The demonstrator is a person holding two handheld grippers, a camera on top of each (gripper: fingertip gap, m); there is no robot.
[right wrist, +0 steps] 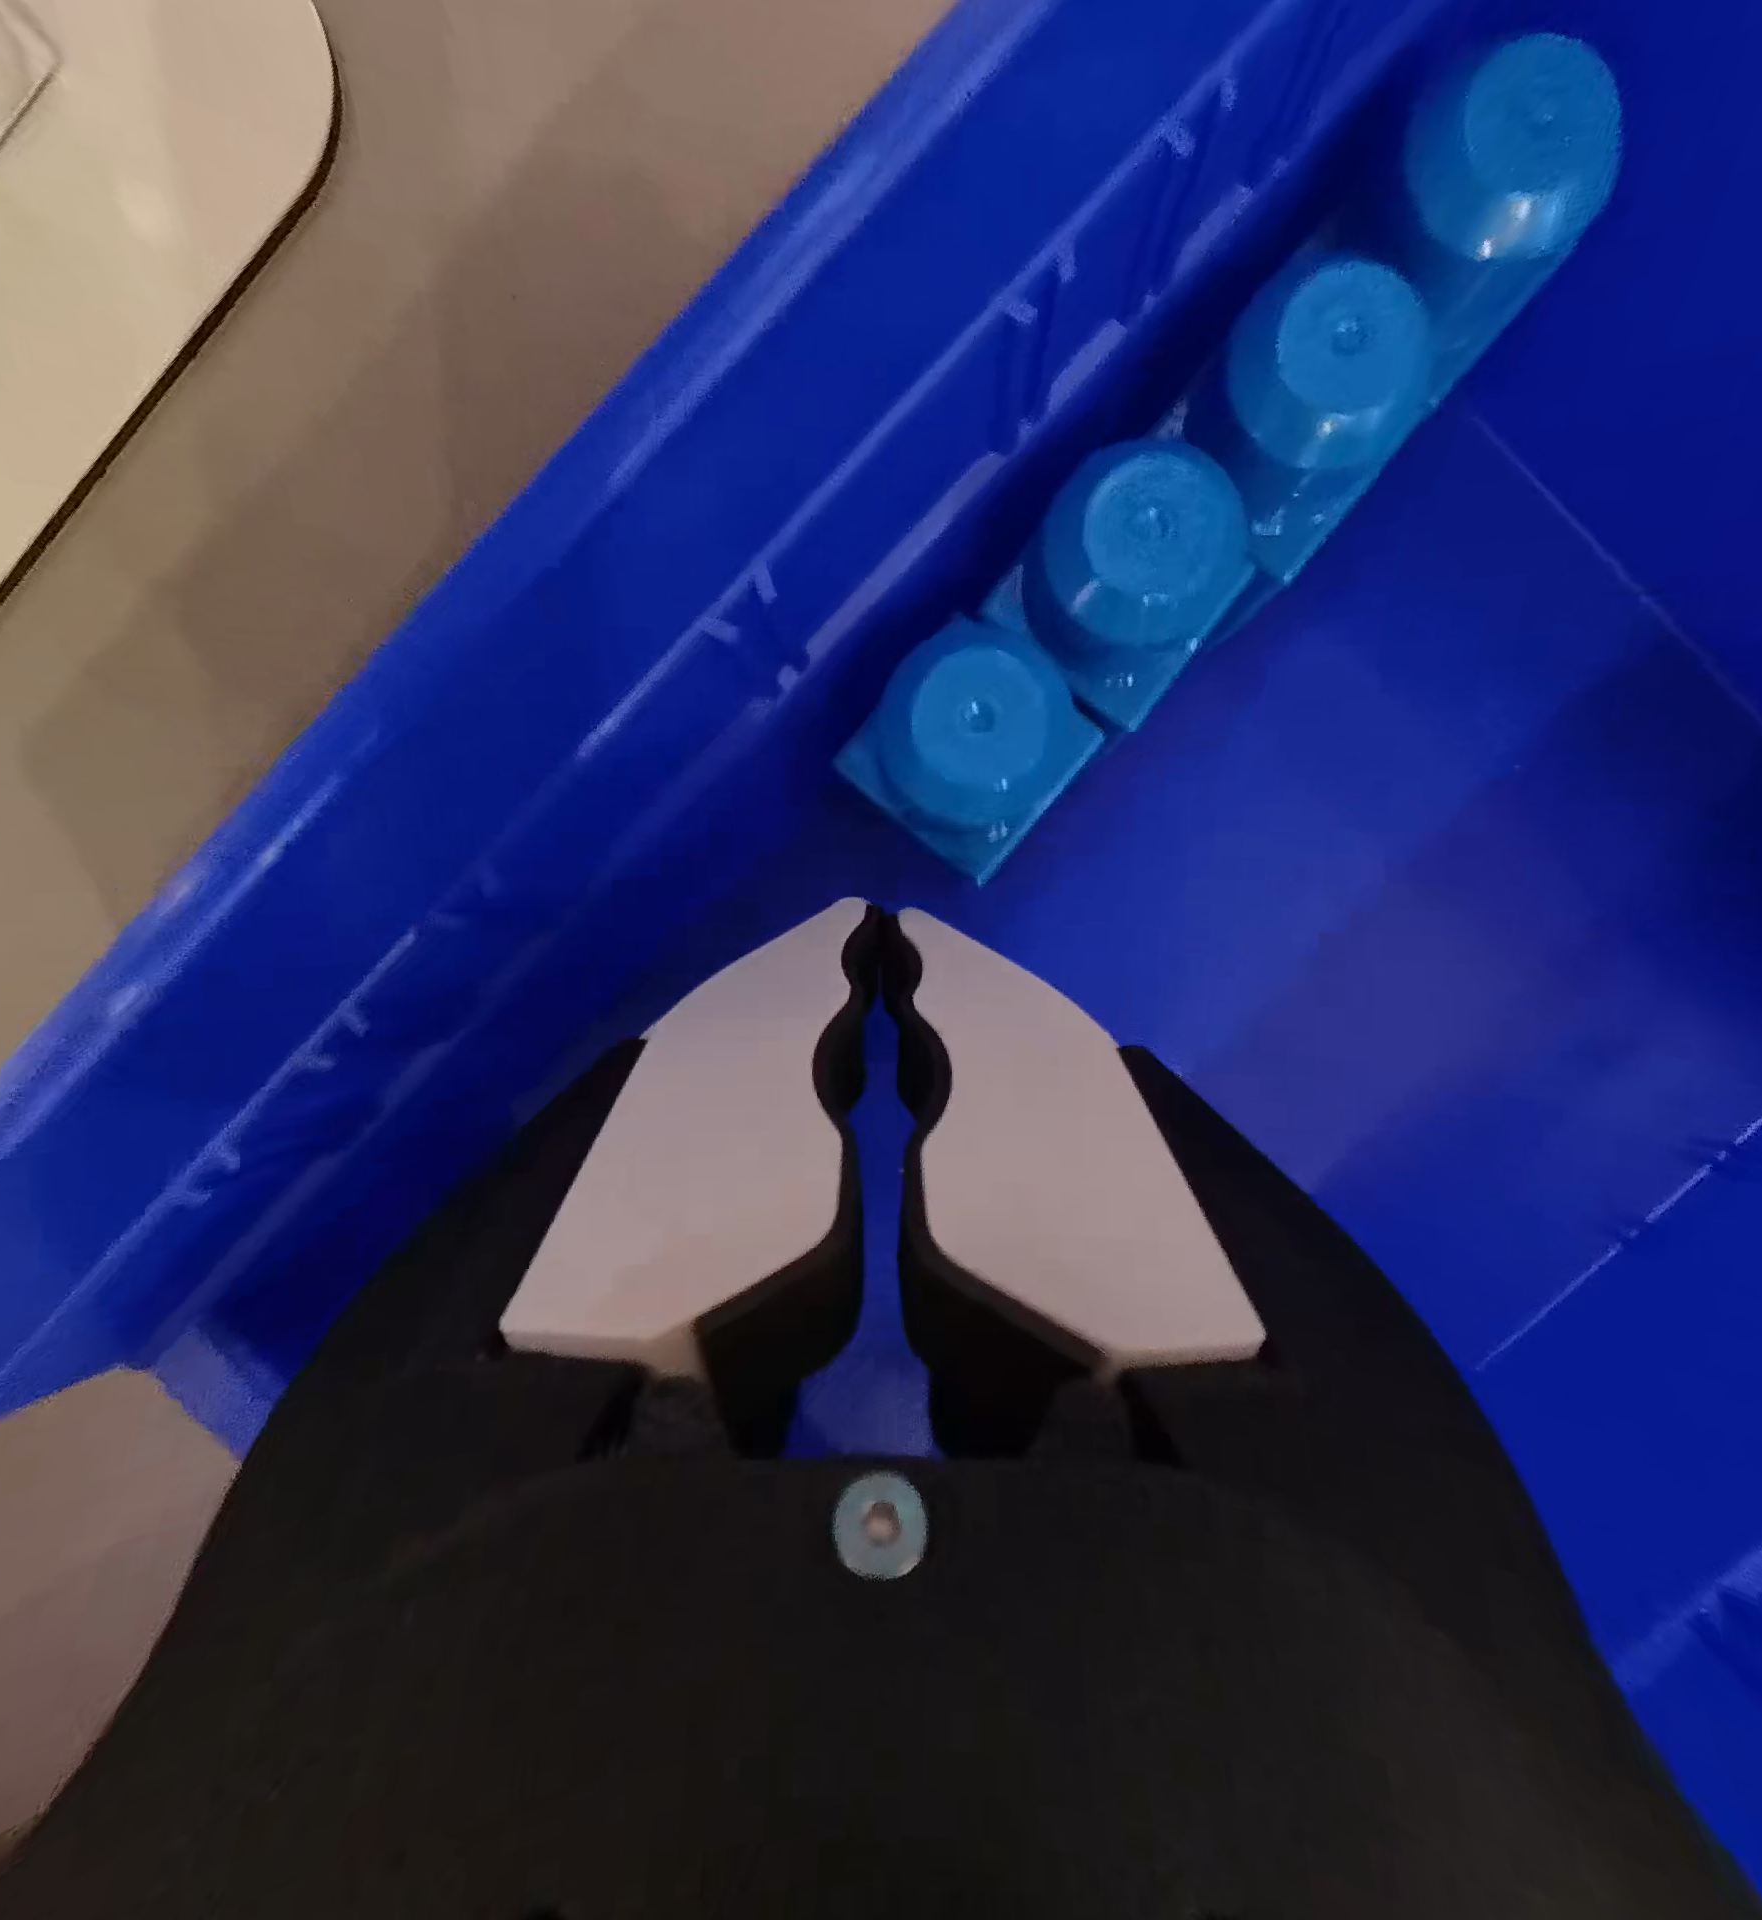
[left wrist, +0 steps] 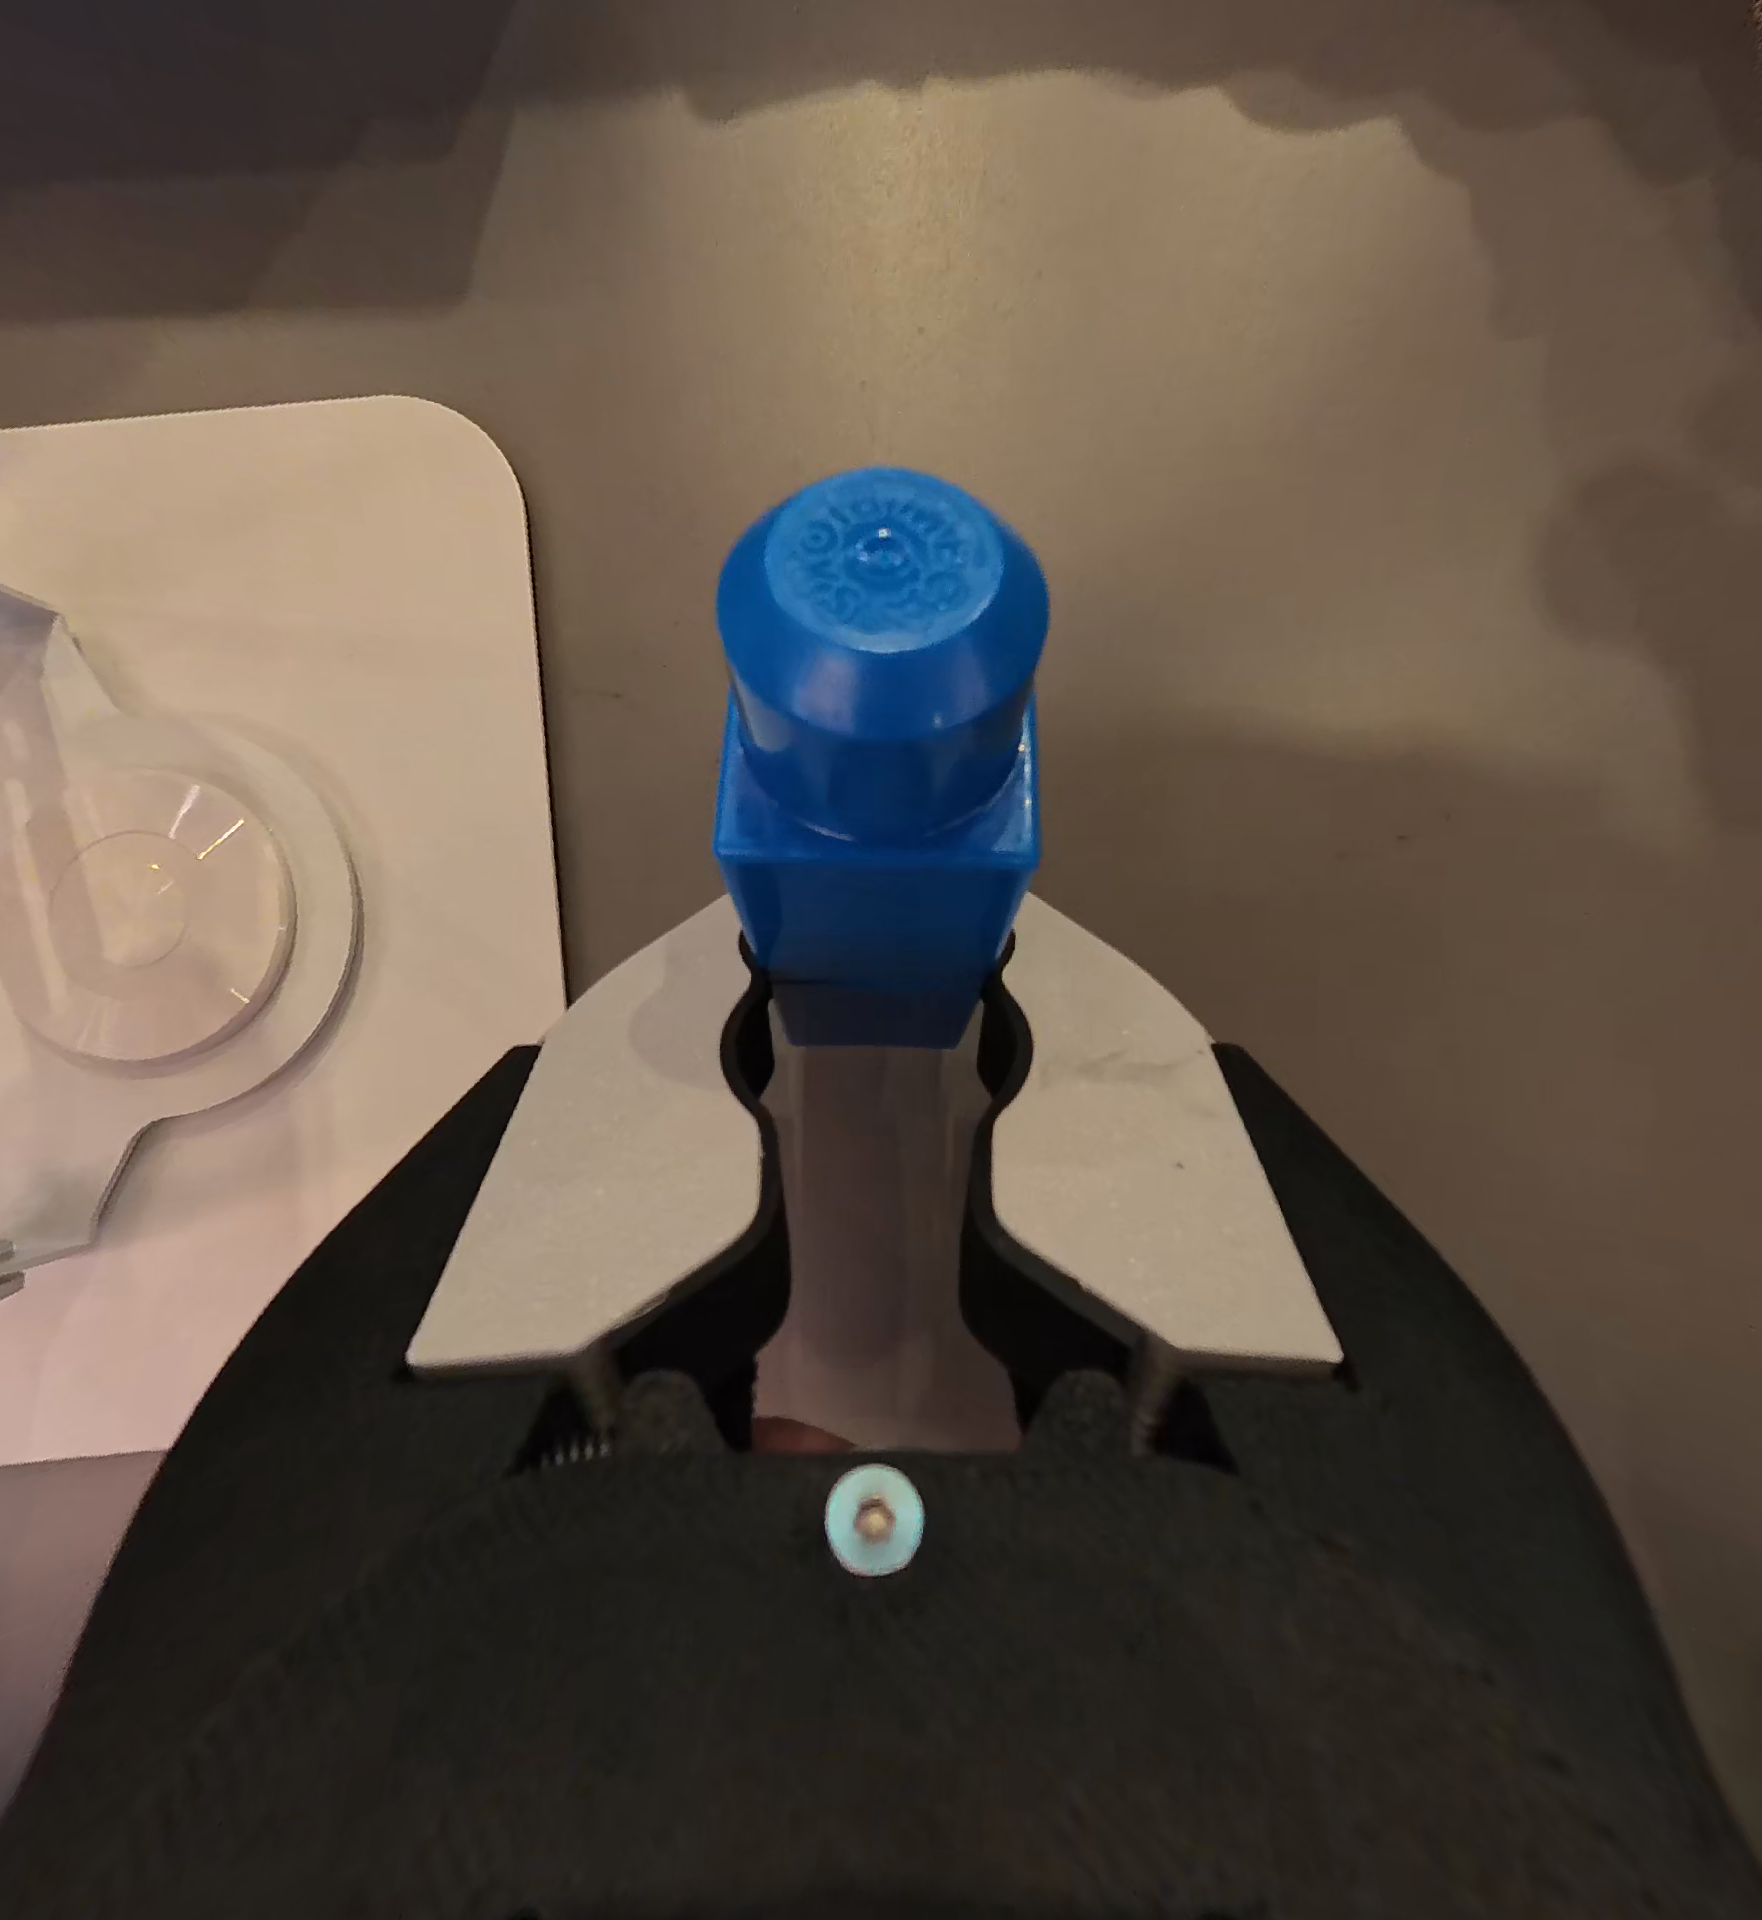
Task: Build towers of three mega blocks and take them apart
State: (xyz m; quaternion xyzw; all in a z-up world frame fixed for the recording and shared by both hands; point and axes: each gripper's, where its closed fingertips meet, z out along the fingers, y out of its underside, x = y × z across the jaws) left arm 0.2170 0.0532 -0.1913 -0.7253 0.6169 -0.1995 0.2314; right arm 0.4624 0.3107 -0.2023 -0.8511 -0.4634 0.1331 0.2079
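Between left gripper [left wrist: 879,961] pads, blue block [left wrist: 877,831] stud-forward.

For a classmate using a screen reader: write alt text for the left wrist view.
The left gripper clamps a blue mega block between its fingertips, the block's round stud pointing away from the camera, above a grey-brown tabletop. To the left lies a white board carrying a clear plastic fixture.

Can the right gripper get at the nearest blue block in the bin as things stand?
Probably yes. The right gripper hangs inside the blue bin, just short of the nearest blue block, with nothing between them. Its fingertips are shut, so they must open first.
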